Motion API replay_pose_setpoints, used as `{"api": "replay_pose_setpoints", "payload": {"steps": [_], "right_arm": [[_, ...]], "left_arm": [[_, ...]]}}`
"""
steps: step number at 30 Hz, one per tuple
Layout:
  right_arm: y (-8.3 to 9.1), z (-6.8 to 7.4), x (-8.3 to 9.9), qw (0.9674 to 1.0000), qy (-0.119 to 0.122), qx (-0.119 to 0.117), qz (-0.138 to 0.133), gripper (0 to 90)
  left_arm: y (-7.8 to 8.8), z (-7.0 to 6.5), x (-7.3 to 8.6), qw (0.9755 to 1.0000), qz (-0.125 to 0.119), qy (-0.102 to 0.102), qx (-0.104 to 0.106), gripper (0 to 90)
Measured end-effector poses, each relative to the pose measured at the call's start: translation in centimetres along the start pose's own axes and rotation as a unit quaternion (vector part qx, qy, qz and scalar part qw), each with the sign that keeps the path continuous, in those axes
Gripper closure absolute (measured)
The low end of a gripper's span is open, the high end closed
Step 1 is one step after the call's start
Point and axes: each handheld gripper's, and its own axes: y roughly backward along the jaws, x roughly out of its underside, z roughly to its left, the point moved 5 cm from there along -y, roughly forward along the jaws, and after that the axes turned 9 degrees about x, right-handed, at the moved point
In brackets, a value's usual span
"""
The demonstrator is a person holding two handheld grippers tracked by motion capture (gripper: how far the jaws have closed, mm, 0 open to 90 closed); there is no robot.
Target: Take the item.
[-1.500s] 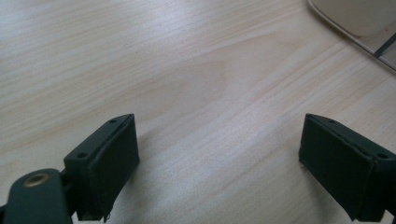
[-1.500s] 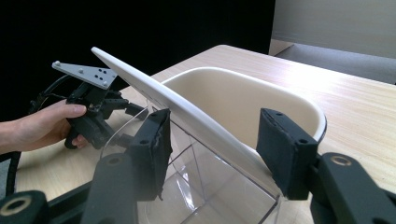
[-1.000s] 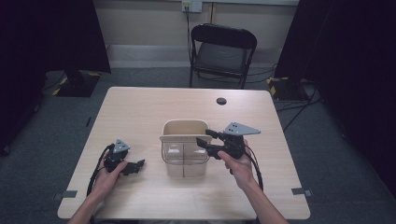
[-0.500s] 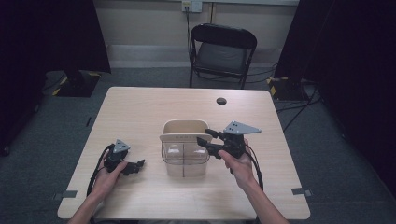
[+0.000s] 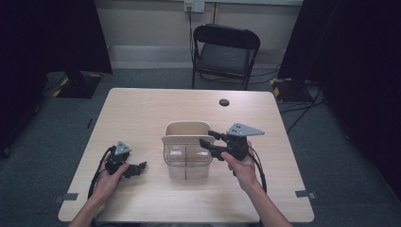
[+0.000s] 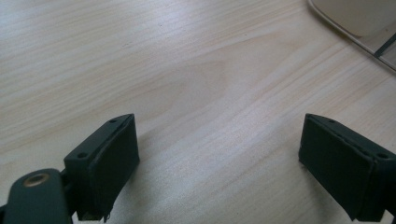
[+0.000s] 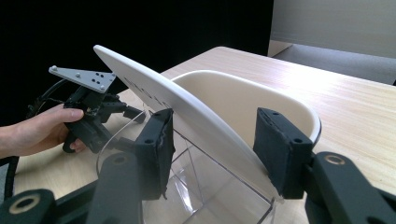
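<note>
Nothing much has moved since the earlier frames: both hands sit where they were, and only the right gripper's (image 5: 212, 144) jaws have just been closing, now clamped on the lid (image 7: 187, 109). The white lid runs tilted between the two pads (image 7: 156, 144) in the right gripper view, one end raised, the other down at the bin's (image 5: 187, 163) near rim.

Nearest the person, the left gripper (image 5: 137, 169) rests on the table (image 5: 142, 113) at its front left, jaws wide apart with bare wood between them in the left gripper view. It stands well apart from the bin, with free table all round it, and the front edge is close behind the hand (image 5: 108, 182).

The clear bin stands mid-table, slightly toward the front. The right gripper meets it from the right side at rim height.

Beyond the bin the table is open wood up to the far edge, apart from a small dark disc (image 5: 224, 102) near that edge. A folding chair (image 5: 226, 52) stands past the table.
</note>
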Motion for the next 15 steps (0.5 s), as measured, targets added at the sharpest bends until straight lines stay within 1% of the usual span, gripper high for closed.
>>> {"api": "replay_pose_setpoints", "payload": {"steps": [15], "right_arm": [[0.03,-0.05,0.00,1.0000,0.000,0.002,-0.003,48.9]], "left_arm": [[0.02,0.02,0.01,1.0000,0.001,-0.001,0.000,11.4]]}}
